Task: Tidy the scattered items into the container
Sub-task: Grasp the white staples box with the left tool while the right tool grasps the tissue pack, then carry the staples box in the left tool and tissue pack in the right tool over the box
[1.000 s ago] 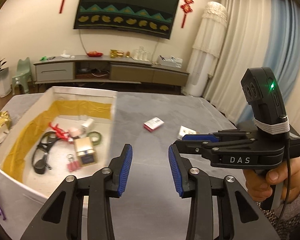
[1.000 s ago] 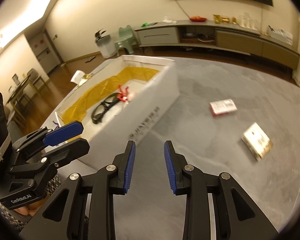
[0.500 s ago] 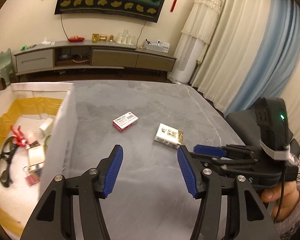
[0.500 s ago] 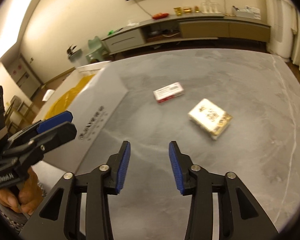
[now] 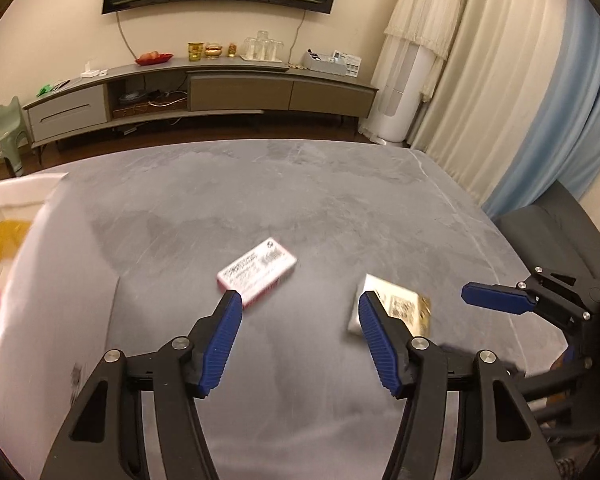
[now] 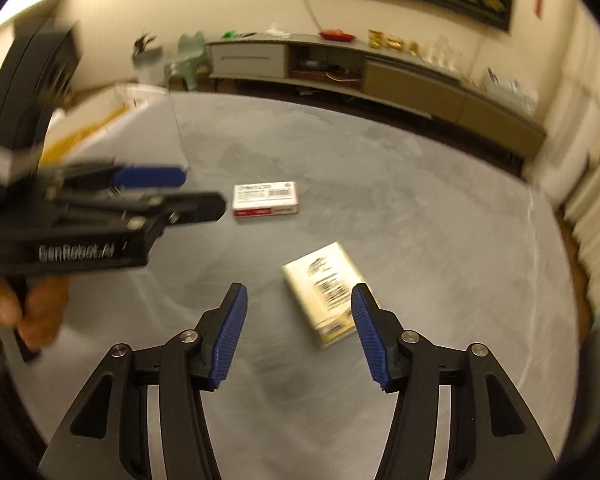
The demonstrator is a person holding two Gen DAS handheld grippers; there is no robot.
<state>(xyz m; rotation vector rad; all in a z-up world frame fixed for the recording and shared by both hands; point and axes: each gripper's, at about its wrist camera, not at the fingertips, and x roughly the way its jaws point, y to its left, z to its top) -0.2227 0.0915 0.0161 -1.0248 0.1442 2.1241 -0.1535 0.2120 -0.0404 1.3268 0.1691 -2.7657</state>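
Note:
Two small boxes lie on the grey table. A white-and-red box (image 5: 257,275) (image 6: 266,199) sits just beyond my left gripper (image 5: 300,312), which is open and empty. A cream-and-gold box (image 5: 396,308) (image 6: 327,291) lies right of it, partly behind the left gripper's right finger. My right gripper (image 6: 298,312) is open and empty, with the cream box just ahead between its fingers and toward the right one. The white container with yellow lining (image 5: 4,216) (image 6: 96,116) shows only at the left edge of both views.
The grey table (image 5: 300,200) stretches back to its far edge. Behind it are a low TV cabinet (image 5: 204,92), a curtain (image 5: 500,100) and a green stool (image 5: 8,136). A hand (image 6: 16,304) holds the left gripper's handle. A dark chair (image 5: 548,236) stands at the table's right.
Both grippers have swung right, away from the container toward the two boxes, and opened wider. The container has slid to the left edge of both views. The boxes appear closer.

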